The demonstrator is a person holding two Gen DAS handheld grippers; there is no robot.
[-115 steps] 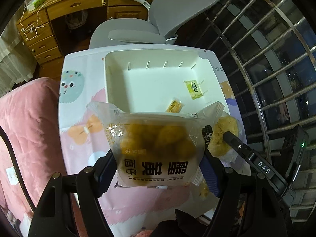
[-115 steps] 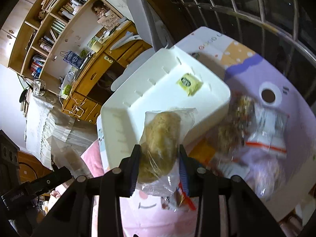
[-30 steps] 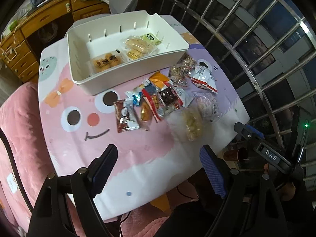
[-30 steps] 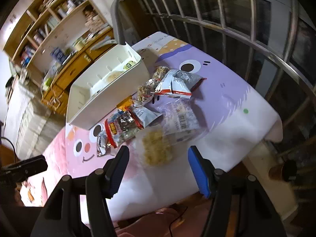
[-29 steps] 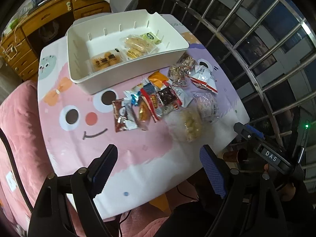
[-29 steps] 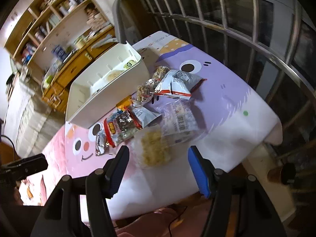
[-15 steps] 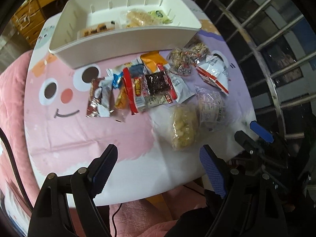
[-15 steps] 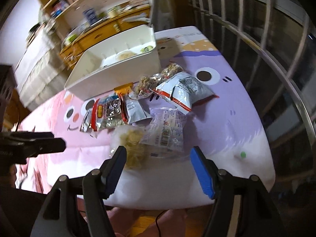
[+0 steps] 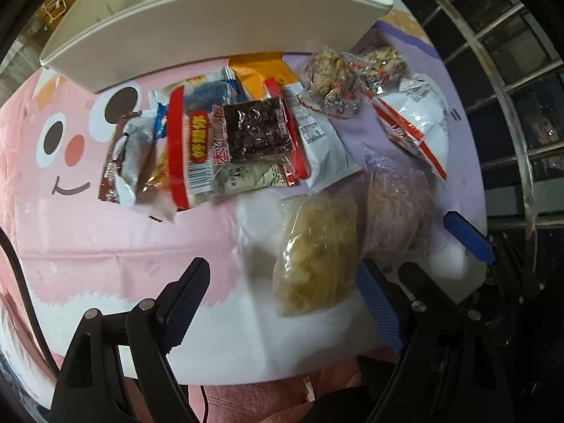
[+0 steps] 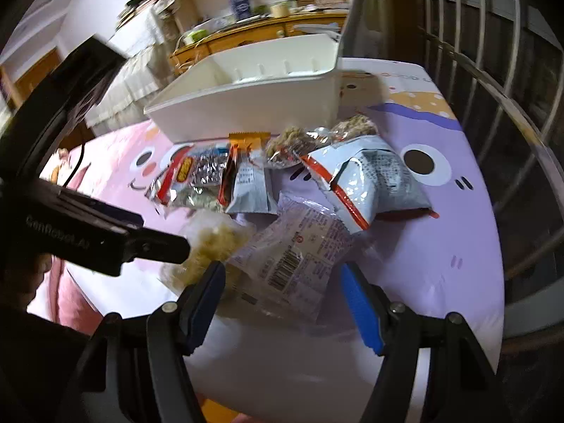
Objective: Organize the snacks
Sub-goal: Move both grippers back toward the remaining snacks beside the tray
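A pile of snack packets lies on the cartoon tablecloth in front of a white bin (image 9: 218,17), also in the right wrist view (image 10: 246,102). My left gripper (image 9: 285,303) is open, low over the table, its right finger beside a clear bag of yellow puffs (image 9: 317,250). My right gripper (image 10: 282,303) is open just above a clear printed packet with a barcode (image 10: 299,250); the yellow puff bag (image 10: 211,243) lies left of it. A red-and-dark packet (image 9: 232,141) and a white-and-red bag (image 10: 366,179) lie further in. The bin holds a few snacks.
A metal railing (image 10: 511,105) runs along the table's right side. A wooden desk (image 10: 253,31) and shelves stand behind the bin. A pink cushion (image 9: 246,402) is at the near table edge. My left gripper's body (image 10: 105,243) shows in the right wrist view.
Both grippers, which earlier held snacks over the bin, are empty and have dropped down towards the near packets. The left now sits beside the yellow puff bag, the right over the barcode packet.
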